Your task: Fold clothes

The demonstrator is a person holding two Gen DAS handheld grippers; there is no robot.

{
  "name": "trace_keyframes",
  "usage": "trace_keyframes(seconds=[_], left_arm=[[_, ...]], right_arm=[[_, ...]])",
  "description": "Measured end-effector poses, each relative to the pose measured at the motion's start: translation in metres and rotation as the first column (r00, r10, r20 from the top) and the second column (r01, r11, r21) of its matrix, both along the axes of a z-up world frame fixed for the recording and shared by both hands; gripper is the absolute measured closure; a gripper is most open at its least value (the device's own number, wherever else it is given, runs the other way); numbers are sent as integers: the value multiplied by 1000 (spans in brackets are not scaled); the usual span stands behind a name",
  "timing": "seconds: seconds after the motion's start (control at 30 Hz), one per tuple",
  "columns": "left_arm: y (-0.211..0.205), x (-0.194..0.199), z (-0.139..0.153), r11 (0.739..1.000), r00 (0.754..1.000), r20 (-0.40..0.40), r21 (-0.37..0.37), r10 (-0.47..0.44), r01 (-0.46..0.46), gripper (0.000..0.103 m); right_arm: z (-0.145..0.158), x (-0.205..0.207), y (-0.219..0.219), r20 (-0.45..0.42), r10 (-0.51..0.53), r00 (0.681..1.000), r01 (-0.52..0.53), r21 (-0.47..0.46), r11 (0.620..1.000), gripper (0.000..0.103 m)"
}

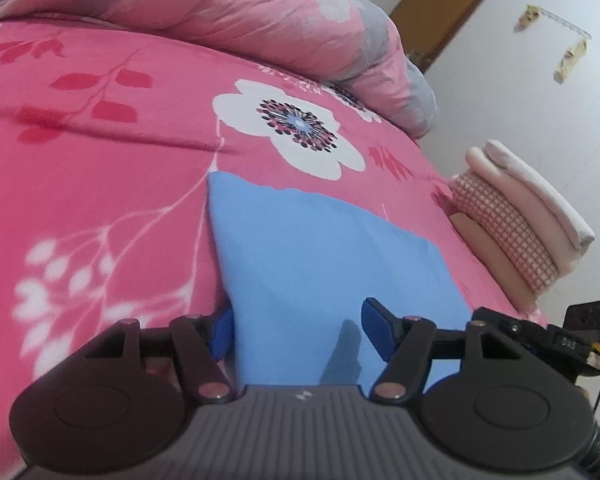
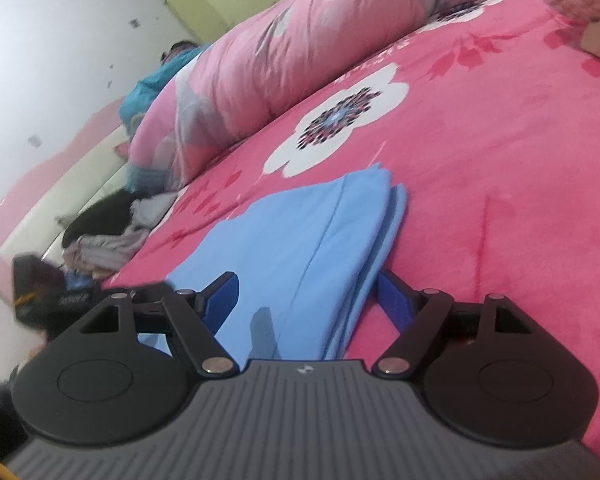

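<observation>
Both tongs stand apart, gripping nothing: left tongs point(image 1: 296, 330) and right tongs point(image 2: 308, 300) each straddle the near edge of one folded blue cloth point(image 1: 320, 248) on the bed point(image 1: 100, 180). Right of the left tongs sits one stack of folded clothes point(image 1: 516, 216).

Left gripper point(image 1: 298, 330) and right gripper point(image 2: 306, 298): black linkage arms, silver pivot screws, blue pads point(image 1: 374, 328). Below the pads sits a ribbed grey body with a small logo
</observation>
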State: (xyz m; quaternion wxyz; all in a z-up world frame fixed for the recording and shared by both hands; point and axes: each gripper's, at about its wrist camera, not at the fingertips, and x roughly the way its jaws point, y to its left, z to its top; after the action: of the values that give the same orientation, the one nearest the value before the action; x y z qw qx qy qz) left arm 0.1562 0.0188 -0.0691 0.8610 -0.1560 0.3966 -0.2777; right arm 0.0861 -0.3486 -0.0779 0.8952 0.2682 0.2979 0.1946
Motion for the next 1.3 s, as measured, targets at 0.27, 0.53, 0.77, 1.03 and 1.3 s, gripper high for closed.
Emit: trace_keyframes(seconds=[0.27, 0.53, 0.77, 1.03, 1.3], left_arm=[[12, 48, -18, 987, 996, -3, -135, -88, 86, 39], [27, 49, -40, 959, 994, 78, -268, -75, 93, 48], [27, 55, -40, 957, 996, 52, -277, -70, 81, 49], [12, 69, -24, 975, 994, -63, -210, -88, 73, 28], [-27, 91, -3, 997, 981, -182, -36, -67, 61, 22]], right_arm=[[-5, 57, -13, -61, 136, 989, -132, 64, 989, 39], [-15, 93, -12, 5, 254, 967, -254, 101, 962, 36], [-23, 94, -21, 44, 234, 971, -238, 178, 955, 42], [-15, 101, -16, -51, 190, 980, -176, 202, 963, 39], [-14, 123, -7, -256, 150, 955, -63, 319, 946, 68]])
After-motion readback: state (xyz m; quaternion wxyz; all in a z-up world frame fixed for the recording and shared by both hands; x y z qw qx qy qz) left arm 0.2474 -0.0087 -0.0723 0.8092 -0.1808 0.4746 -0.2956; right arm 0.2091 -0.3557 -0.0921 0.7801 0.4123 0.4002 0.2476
